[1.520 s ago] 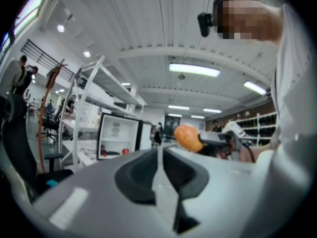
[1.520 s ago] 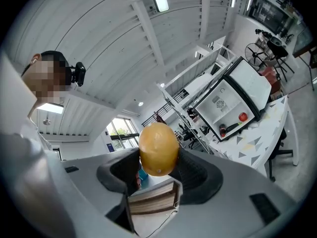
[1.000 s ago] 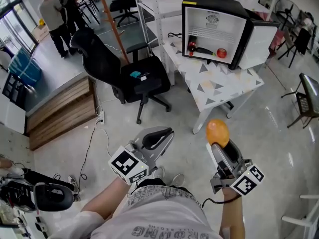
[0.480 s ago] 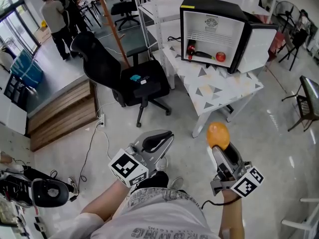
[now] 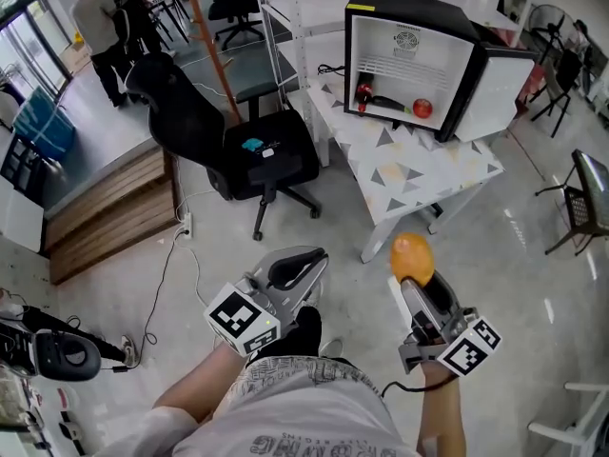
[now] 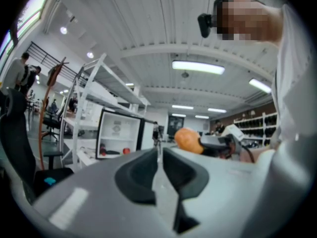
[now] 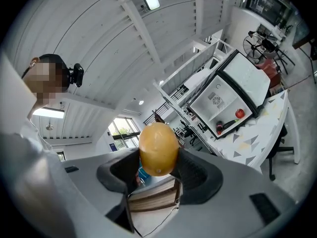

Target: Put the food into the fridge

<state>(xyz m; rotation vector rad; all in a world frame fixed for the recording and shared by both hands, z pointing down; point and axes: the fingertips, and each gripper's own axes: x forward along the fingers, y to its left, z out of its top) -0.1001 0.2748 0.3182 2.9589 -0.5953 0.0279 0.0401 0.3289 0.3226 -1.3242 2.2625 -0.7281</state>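
1. Grey shiny floor lies between me and a white table (image 5: 447, 169) with grey triangles. On it stands a small black fridge (image 5: 409, 9) with its door (image 5: 501, 86) swung open.
2. Inside, on the bottom, I see a red round fruit (image 5: 422, 109) and a dark long vegetable (image 5: 388, 101).
3. My right gripper (image 5: 412, 272) presses its jaws on a yellow-orange fruit (image 5: 412, 254), held in the air well apart from the fridge.
4. My left gripper (image 5: 298, 267) has its jaws together, with nothing between them.
5. I judge this is the carrying step. Next I must come closer and reach the fruit into a free place inside before I release it.
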